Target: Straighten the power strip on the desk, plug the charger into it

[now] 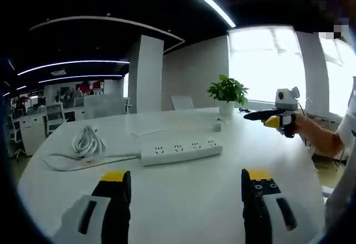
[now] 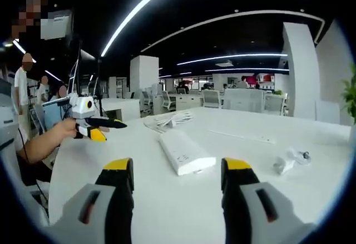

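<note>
My left claw and right claw hung wide apart, empty, above the tabletop. Beyond lay the power strip; farther right, the charger. Nudging carelessly could snag its coiled cord.

The left gripper and right gripper both hover with jaws spread wide, empty, each held by a hand.

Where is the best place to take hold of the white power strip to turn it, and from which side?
Probably at one end of the power strip, across its narrow width. It lies flat, a long slim bar, so open fingers coming from above could span it; the end away from its cable looks freest.
</note>
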`<state>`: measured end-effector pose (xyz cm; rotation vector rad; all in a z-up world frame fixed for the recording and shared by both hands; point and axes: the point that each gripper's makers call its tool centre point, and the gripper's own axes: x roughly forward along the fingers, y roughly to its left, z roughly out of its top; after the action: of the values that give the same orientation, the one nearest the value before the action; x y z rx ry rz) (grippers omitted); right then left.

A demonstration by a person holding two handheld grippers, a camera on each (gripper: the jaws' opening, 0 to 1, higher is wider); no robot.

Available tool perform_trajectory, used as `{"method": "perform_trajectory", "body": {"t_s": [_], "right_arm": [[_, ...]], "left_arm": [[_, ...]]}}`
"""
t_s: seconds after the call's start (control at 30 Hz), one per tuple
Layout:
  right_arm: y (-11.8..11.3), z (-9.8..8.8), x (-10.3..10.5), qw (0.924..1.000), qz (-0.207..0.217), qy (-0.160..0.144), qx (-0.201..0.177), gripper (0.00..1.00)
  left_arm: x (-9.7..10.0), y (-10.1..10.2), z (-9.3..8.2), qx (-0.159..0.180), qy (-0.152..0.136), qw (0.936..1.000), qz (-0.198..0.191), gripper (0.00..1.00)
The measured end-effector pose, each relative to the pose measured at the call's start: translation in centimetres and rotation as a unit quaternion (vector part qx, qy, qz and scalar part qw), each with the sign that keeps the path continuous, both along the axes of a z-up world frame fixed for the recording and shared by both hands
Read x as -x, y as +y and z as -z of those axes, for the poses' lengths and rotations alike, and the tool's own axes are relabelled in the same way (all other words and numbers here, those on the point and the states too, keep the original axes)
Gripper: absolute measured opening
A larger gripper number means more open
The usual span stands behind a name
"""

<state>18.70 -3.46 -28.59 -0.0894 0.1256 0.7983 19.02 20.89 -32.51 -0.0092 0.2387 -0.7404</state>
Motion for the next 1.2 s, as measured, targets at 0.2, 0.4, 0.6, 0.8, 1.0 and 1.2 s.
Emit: {"method": "perform_trajectory", "body": {"t_s": [0.2, 0.4, 0.6, 0.8, 1.0, 1.2], "right_arm": [[-0.3, 0.4, -1.2, 1.0, -0.002, -0.005, 0.003, 0.63], [0.1, 0.3, -1.1, 1.0, -0.007, -0.003, -0.005, 0.64], [-0.1, 0.0, -1.0, 0.9999, -0.001, -0.016, 0.002, 0.64], [-0.2, 0.4, -1.7, 0.9995, 0.001, -0.028, 0.01, 0.66], [0.3, 1.2, -3.4, 0.9993, -0.005, -0.028, 0.026, 0.67], [0.5, 2.2, -4.1, 0.9994, -0.003, -0.016, 0.031, 0.67]], "left_arm": [[-0.8, -0.5, 0.4, -0.029, -0.006, 0.9996, -0.004, 0.83], [-0.6, -0.8, -0.2, -0.036, -0.01, 0.9993, -0.006, 0.83], [-0.8, -0.9, -1.4, -0.03, -0.025, 0.9992, -0.009, 0.83], [-1.9, -1.8, -0.7, -0.035, -0.024, 0.9991, -0.001, 0.83], [-3.6, -2.6, 0.6, -0.047, -0.013, 0.9988, 0.003, 0.83], [-3.9, -2.6, 0.4, -0.057, -0.014, 0.9983, 0.008, 0.83]]}}
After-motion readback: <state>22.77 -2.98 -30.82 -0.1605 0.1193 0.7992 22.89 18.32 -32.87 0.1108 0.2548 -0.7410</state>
